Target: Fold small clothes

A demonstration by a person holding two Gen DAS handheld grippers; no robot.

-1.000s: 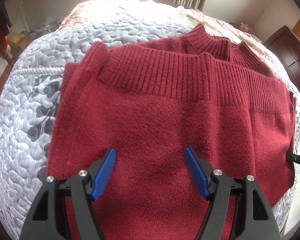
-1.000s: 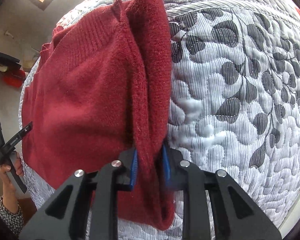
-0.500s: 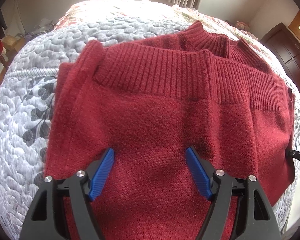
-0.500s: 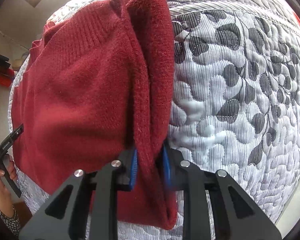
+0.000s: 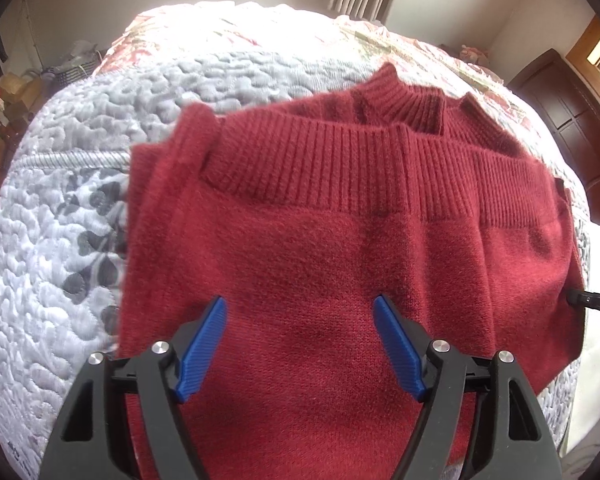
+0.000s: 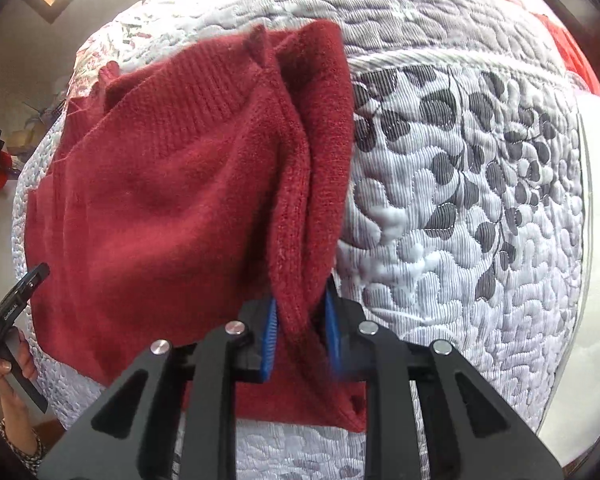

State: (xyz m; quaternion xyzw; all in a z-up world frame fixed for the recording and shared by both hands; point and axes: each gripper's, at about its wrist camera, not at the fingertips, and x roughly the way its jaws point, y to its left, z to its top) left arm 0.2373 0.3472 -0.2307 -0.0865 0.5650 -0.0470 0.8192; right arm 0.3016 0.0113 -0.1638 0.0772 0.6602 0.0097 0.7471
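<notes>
A dark red knit sweater (image 5: 340,248) lies folded on a quilted bed, its ribbed hem and collar toward the far side. My left gripper (image 5: 300,316) hovers open above the near part of the sweater, blue pads spread wide with nothing between them. In the right wrist view the red sweater (image 6: 172,208) has its side edge lifted into a fold, and my right gripper (image 6: 302,320) is shut on that doubled edge. The right gripper's tip (image 5: 592,302) shows at the sweater's right edge in the left wrist view.
The grey-and-white quilt (image 6: 480,208) with dark leaf prints covers the bed; a floral cover (image 5: 260,28) lies further back. A dark wooden cabinet (image 5: 572,100) stands at the right. A hand (image 6: 8,372) holds the left gripper's handle at the bed's edge.
The right gripper has pulled the pinched sweater edge further up and across the bed. The left gripper stays open and has drifted slightly over the sweater.
</notes>
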